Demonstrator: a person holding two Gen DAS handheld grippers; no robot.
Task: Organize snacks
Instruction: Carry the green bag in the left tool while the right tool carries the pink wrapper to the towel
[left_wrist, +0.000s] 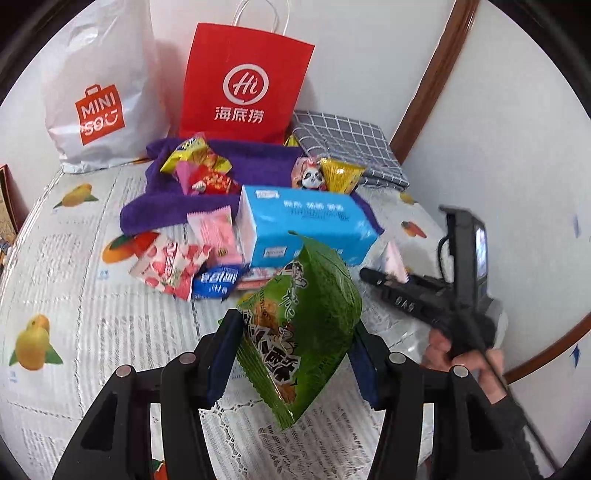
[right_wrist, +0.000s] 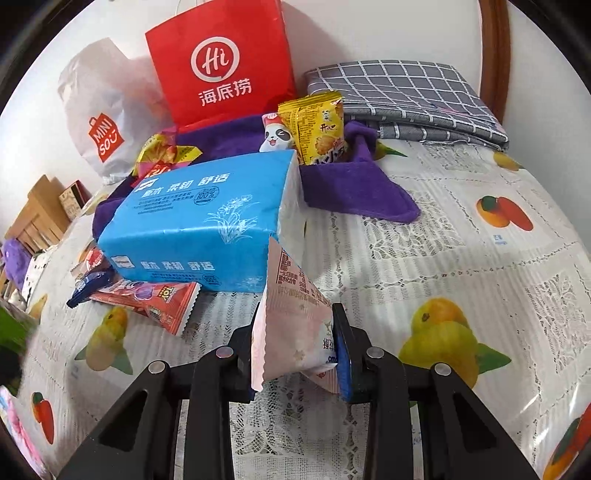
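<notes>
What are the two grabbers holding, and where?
The left gripper pinches a green snack bag across its lower half. The right gripper pinches a pale pink packet near its bottom end.

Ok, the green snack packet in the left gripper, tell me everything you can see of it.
The green snack packet is a glossy foil-look pouch with crimped, serrated end seals, dark and white Chinese lettering and a picture of golden biscuits. It looks puffed and unopened. It is held off the tablecloth, tilted, upper end leaning right toward the blue tissue pack. The left gripper pinches it across its middle between blue pads; nothing else visibly touches it.
</notes>
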